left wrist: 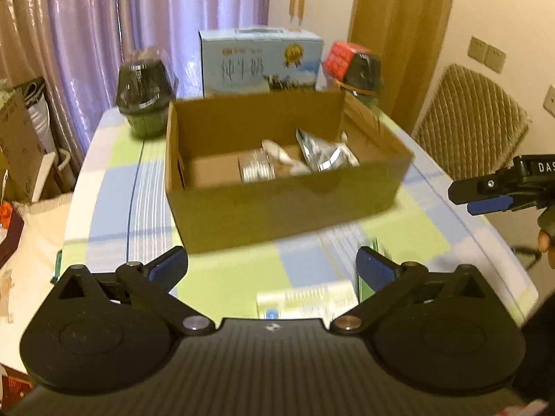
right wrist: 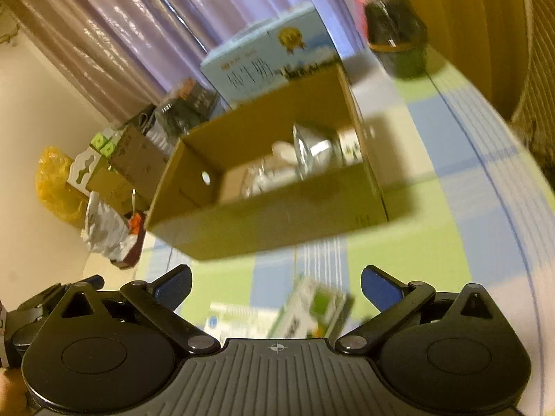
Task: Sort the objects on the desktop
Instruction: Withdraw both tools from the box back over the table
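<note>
A: Since they look like thin printed cartons, the two small boxes lying flat on the surface should be light and stiff, but will dent if squeezed hard. The white-and-blue box [left wrist: 307, 300] sits just ahead of the left gripper [left wrist: 272, 265], low between its fingers. The green-and-white box [right wrist: 314, 310] lies tilted just in front of the right gripper [right wrist: 275, 286].

B: Where would you take hold?

A: Across the narrow sides, I'd judge, so the flat faces carry the pressure. The print looks glossy, so a light pinch near an edge may slip. Blur hides the exact corners.

B: And the grippers?

A: Both stand wide apart with nothing between the blue pads. In the left view the right gripper shows at the right edge, above the surface.

B: Where do the cartons go?

A: Probably the open cardboard box [left wrist: 277, 204] just beyond them, on the checked cloth [left wrist: 222, 284]. It already holds crinkled silver foil packets [left wrist: 326, 154], soft and slippery-looking, near its right end. Behind it stand a blue milk carton [left wrist: 260, 62] and two dark tubs [left wrist: 144, 98].
</note>
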`<state>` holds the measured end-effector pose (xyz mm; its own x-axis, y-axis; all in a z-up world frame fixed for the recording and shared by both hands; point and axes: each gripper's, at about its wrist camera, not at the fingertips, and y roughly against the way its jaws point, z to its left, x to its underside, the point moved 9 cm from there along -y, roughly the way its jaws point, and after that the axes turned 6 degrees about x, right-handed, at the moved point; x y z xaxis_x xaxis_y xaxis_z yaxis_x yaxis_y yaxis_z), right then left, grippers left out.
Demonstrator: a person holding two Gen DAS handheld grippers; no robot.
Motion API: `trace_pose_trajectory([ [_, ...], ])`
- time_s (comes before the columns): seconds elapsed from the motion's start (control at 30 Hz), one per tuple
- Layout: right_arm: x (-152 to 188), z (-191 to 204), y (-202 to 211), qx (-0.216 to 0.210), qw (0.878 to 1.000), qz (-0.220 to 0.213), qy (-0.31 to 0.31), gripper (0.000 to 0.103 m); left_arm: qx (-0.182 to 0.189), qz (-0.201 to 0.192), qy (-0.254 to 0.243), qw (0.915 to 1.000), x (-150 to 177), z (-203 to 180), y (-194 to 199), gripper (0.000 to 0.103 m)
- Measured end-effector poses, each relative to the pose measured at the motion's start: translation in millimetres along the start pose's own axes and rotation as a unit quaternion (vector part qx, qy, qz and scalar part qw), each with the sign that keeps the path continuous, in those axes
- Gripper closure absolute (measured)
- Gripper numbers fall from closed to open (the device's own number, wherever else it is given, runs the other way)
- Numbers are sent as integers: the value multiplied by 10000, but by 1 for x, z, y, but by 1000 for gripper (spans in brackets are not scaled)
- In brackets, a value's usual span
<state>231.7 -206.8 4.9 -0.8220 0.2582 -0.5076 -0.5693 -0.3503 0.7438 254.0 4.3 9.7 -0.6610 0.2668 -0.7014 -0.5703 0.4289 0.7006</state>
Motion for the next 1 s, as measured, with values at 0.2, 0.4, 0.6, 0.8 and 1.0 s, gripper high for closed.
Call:
trace_pose_trajectory([
  [0.2, 43, -18, 3, -62, 9991, 160, -375, 2, -123, 180, -317, 9993, 44, -9, 4, 1],
  [0.4, 74, -30, 0, -80, 9977, 230, -627, 2, -153, 306, -226, 9992, 87, -15, 0, 2],
  [0.6, 96, -37, -9, 96, 9992, 229, -297, 2, -18, 302, -774, 9965, 119, -32, -13, 2],
  [0.8, 112, -30, -22, 415, 9973, 161, 583, 2, 207, 405, -1606, 9860, 136, -41, -30, 1],
  [1.0, 129, -32, -40, 582, 9947, 352, 775, 2, 332, 524, -1692, 9836, 142, -36, -47, 2],
])
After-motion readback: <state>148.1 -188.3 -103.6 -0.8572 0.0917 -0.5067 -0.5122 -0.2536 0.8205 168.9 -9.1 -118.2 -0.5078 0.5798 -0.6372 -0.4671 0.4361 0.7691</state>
